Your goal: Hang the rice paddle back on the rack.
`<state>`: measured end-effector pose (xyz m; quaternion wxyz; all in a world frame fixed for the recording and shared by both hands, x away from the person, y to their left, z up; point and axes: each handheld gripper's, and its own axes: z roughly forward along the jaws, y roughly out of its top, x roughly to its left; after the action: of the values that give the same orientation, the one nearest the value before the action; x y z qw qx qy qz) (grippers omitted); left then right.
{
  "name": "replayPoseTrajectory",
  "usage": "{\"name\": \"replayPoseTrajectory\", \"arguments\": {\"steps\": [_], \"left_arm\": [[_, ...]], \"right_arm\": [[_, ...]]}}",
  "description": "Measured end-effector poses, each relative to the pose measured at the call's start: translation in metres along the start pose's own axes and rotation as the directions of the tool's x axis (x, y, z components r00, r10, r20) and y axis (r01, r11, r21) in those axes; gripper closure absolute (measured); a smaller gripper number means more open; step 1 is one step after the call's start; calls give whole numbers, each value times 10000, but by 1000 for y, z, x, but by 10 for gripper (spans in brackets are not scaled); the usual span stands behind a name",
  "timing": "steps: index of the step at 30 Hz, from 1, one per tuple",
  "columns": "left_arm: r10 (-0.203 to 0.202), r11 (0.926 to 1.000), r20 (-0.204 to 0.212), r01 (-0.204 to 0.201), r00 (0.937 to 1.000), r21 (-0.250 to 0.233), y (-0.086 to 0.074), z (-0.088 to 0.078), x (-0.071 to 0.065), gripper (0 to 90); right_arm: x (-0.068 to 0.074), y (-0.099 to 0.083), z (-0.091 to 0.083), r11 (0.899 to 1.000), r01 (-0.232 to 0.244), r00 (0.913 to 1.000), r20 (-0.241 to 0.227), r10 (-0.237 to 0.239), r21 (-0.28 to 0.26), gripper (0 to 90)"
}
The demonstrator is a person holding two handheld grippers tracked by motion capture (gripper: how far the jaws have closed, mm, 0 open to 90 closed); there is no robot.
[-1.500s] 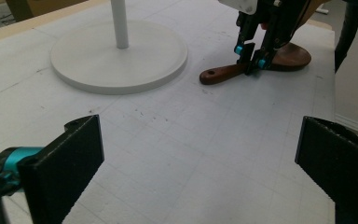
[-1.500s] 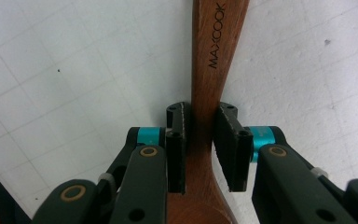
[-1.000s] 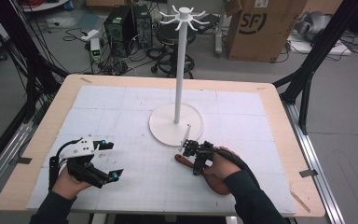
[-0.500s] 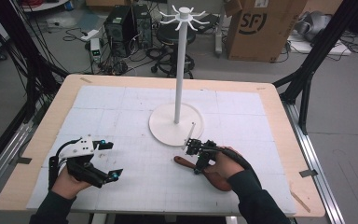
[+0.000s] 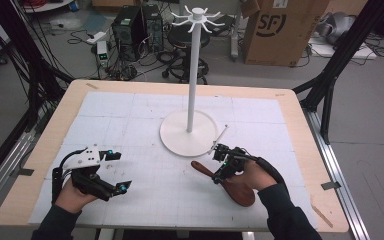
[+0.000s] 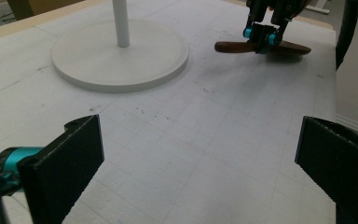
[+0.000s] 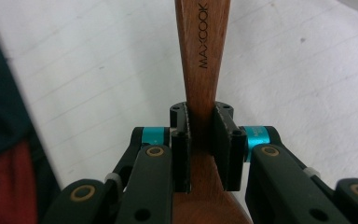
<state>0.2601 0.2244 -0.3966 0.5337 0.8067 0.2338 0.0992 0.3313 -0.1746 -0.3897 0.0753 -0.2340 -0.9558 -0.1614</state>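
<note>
A brown wooden spoon (image 5: 236,191) lies flat on the white mat, front right of centre, its handle pointing left. My right gripper (image 5: 219,175) is shut on the spoon's handle (image 7: 203,46), which is printed MAXCOOK, just above the bowl. The left gripper view shows that gripper (image 6: 261,35) pinching the spoon (image 6: 230,46) down at the mat. My left gripper (image 5: 117,171) rests low at the front left. It is open wide with nothing between its jaws (image 6: 200,163).
A white hook stand (image 5: 192,75) rises from a round base (image 5: 177,137) at the table's centre, just behind the spoon. A thin white stick (image 5: 220,139) lies at the base's right edge. Wooden table edges (image 5: 300,130) frame the mat.
The right gripper has shifted slightly to the right at the spoon's handle. The left gripper has stayed where it was.
</note>
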Motion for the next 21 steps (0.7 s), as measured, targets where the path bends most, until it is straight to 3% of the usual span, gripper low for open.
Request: {"name": "replayPoseTrajectory", "arguments": {"steps": [10, 21], "left_arm": [[-34, 10000, -25, 34, 10000, -38, 0, -1, 0, 17], [-58, 10000, -16, 58, 10000, -40, 0, -1, 1, 17]], "right_arm": [[-1, -26, -31, 9928, -193, 9994, -298, 159, -1180, 786], [-7, -43, -62, 9609, -411, 9985, -471, 293, -2737, 786]]}}
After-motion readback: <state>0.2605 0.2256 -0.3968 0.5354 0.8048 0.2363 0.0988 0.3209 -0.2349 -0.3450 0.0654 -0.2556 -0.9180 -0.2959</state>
